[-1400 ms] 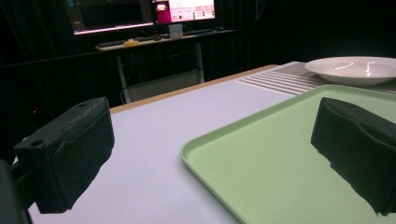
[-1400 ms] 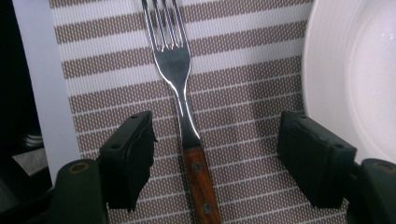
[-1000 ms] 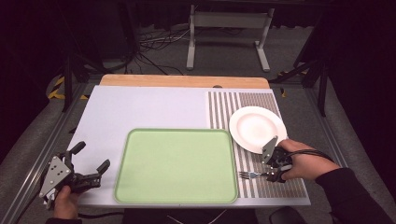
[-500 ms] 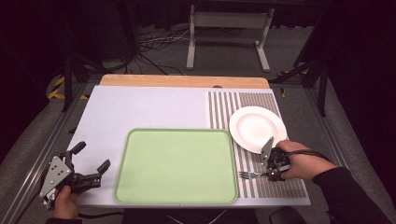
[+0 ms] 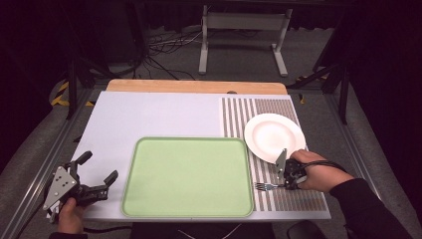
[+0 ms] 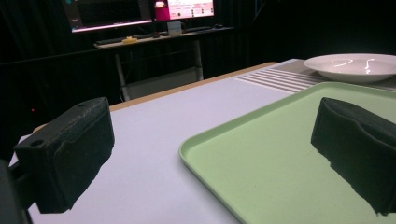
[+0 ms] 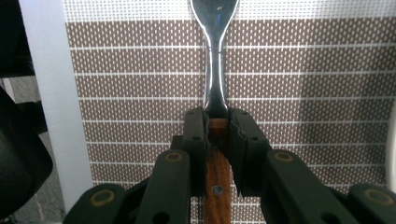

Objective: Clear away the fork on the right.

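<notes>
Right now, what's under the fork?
The fork lies on the brown striped placemat. The right gripper, its jaws just closing, clamps the wooden handle, covering the mat beneath.

High view looking down from above near table edge; left gripper view skimming low across tray [image 6: 261,158], sharing plate [image 5: 274,135]; right gripper view hovering close over striped mat [image 7: 303,70].

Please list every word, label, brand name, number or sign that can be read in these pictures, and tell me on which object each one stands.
No text can be read anywhere.
Monitors behind the table: lit content, too small and blurred to read.
Fork, plate, green tray, striped mat, left gripper, right gripper: no lettering, label or mark visible.
</notes>
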`<state>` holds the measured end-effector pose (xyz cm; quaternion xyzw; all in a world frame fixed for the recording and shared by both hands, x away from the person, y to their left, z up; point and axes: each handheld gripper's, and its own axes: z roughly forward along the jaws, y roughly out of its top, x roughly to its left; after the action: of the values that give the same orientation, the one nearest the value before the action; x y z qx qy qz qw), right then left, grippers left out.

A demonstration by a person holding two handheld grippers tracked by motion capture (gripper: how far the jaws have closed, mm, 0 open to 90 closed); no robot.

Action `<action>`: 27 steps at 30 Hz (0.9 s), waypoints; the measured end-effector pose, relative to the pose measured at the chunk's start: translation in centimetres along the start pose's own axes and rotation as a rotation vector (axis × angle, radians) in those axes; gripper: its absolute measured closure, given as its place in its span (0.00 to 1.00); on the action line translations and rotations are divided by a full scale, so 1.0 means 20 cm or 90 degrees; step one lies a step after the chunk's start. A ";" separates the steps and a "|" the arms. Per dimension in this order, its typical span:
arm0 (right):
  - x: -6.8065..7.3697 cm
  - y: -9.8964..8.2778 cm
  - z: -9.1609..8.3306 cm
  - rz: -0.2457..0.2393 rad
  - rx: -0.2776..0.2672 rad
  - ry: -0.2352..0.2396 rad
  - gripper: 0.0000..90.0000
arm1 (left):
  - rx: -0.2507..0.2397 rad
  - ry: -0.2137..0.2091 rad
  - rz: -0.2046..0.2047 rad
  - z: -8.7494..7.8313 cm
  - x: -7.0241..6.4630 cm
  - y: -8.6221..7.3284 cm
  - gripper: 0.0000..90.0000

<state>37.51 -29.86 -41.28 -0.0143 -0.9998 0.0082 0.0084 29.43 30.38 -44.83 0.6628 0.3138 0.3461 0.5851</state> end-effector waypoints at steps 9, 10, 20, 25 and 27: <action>0.00 0.02 0.00 -0.014 0.015 0.002 0.86 | 0.002 -0.003 0.001 0.00 0.00 0.00 0.00; -0.01 0.02 0.00 -0.015 0.014 0.002 0.87 | 0.001 -0.003 0.002 0.00 0.00 0.00 0.00; 0.00 0.01 -0.02 -0.020 0.002 -0.003 0.87 | 0.004 -0.004 0.001 0.01 0.00 0.00 0.00; -0.01 0.01 -0.08 -0.016 -0.003 -0.013 0.87 | 0.003 0.000 -0.002 0.00 0.00 0.00 0.00; -0.01 0.01 -0.10 -0.010 -0.008 -0.021 0.87 | 0.003 -0.002 -0.002 0.00 0.00 0.00 0.00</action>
<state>37.68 -29.58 -39.18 -0.0063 -0.9999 0.0018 -0.0085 29.50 30.34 -44.88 0.6643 0.3148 0.3438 0.5843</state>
